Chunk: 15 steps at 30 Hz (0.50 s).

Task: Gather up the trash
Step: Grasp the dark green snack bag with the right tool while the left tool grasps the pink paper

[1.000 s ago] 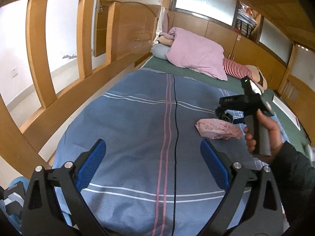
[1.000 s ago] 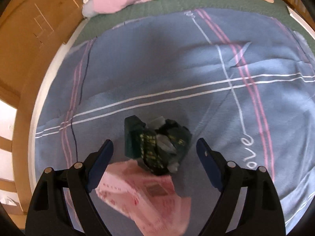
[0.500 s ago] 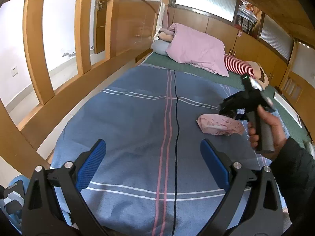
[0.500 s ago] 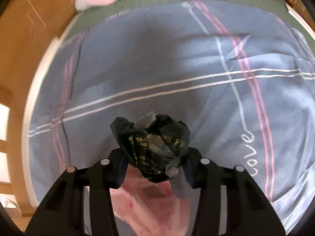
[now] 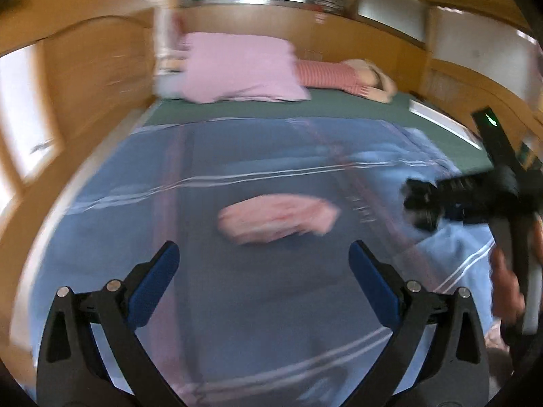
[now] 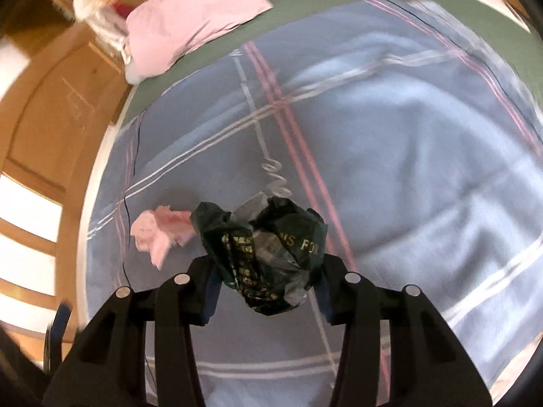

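Bedroom, wood-panelled; blue striped blanket [image 6: 390,142] spread over bed, pink pillow [image 6: 190,23] far beyond fingers. Right gripper [image 6: 266,268] clenched on crumpled dark green wrapper [image 6: 268,247], lifted clear of blanket, presumably for carrying off as trash; a second ago wide apart around it, wrapper then lying on blanket. Left gripper [image 5: 263,281] released, empty; pink wrapper [image 5: 278,217] now just ahead between its fingers, earlier off to right; likely next pickup.

Two crumpled wrappers, one dark green [image 6: 271,254] and one pink [image 5: 278,217]; one pink pillow [image 5: 241,68].
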Motion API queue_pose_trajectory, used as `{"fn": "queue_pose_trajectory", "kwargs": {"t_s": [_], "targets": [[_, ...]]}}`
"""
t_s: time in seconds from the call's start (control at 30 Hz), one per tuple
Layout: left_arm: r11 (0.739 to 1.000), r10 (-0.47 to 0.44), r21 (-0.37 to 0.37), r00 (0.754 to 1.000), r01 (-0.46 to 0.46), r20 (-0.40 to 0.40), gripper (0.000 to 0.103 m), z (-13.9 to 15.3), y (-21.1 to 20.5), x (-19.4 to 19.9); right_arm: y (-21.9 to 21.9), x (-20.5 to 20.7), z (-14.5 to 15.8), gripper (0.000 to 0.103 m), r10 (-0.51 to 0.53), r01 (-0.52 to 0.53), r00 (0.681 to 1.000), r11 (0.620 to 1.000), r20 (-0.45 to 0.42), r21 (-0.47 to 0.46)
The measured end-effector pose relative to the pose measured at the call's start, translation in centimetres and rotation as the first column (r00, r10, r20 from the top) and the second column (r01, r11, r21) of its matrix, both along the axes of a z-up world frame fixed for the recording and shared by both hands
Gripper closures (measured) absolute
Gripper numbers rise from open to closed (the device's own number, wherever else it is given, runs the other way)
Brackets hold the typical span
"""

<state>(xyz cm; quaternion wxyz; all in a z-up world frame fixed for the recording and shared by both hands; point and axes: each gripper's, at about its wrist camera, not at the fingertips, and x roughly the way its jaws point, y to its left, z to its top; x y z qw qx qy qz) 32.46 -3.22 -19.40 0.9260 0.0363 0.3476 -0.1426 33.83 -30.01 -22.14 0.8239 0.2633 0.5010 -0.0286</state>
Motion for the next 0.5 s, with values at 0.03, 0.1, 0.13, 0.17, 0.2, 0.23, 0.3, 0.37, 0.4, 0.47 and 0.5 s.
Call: {"fn": "queue_pose_trajectory", "kwargs": {"t_s": [0.03,0.1,0.13,0.17,0.2,0.23,0.3,0.37,0.4,0.47,0.5], "targets": [[1.000,-0.012,0.019,1.000,0.012,0.009,0.003,-0.3,-1.2,1.2,-0.5,-0.6,-0.1,0.056,-0.006,0.006,1.000,1.000,0.005,0.015],[0.998,-0.041,0.050,0.999,0.040,0.012,0.003,-1.1,-3.0,3.2,-1.7,-1.9,-0.2,0.056,-0.023,0.022,1.000,0.998,0.017,0.053],[0.995,-0.043,0.086,0.999,0.042,0.006,0.003,-1.9,-4.3,4.9,-2.0,-2.1,-0.2,0.056,-0.024,0.023,0.999,0.998,0.022,0.065],[0.994,-0.051,0.100,0.999,0.051,-0.007,0.003,-2.4,-4.9,5.8,-2.2,-2.4,-0.3,0.056,-0.024,0.022,0.999,0.997,0.026,0.073],[0.991,-0.063,0.114,0.997,0.067,-0.039,0.003,-3.4,-5.7,7.2,-2.4,-2.7,-0.3,0.056,-0.024,0.021,0.999,0.997,0.033,0.078],[0.990,-0.054,0.126,0.997,0.061,-0.060,0.003,-4.0,-6.0,8.1,-2.5,-2.8,-0.3,0.056,-0.020,0.016,0.999,0.996,0.040,0.082],[0.986,-0.028,0.162,0.994,0.046,-0.108,0.004,-5.8,-6.8,10.2,-2.6,-2.8,-0.3,0.056,-0.014,0.010,0.999,0.996,0.047,0.094],[0.987,-0.016,0.156,0.991,0.037,-0.132,0.003,-6.7,-6.8,11.2,-2.6,-2.8,-0.3,0.056,-0.005,-0.001,0.998,0.995,0.056,0.104],[0.987,-0.011,0.157,0.991,0.033,-0.136,0.004,-7.0,-6.8,11.3,-2.5,-2.8,-0.4,0.056,0.000,-0.006,0.998,0.994,0.057,0.107],[0.985,0.009,0.173,0.989,0.017,-0.148,0.006,-7.7,-6.9,11.9,-2.7,-2.6,-0.8,0.056,0.004,-0.010,0.998,0.992,0.056,0.122],[0.984,0.017,0.176,0.987,0.012,-0.162,0.018,-8.1,-6.9,12.2,-2.9,-2.7,-1.0,0.056,0.006,-0.013,0.999,0.992,0.054,0.127]]}}
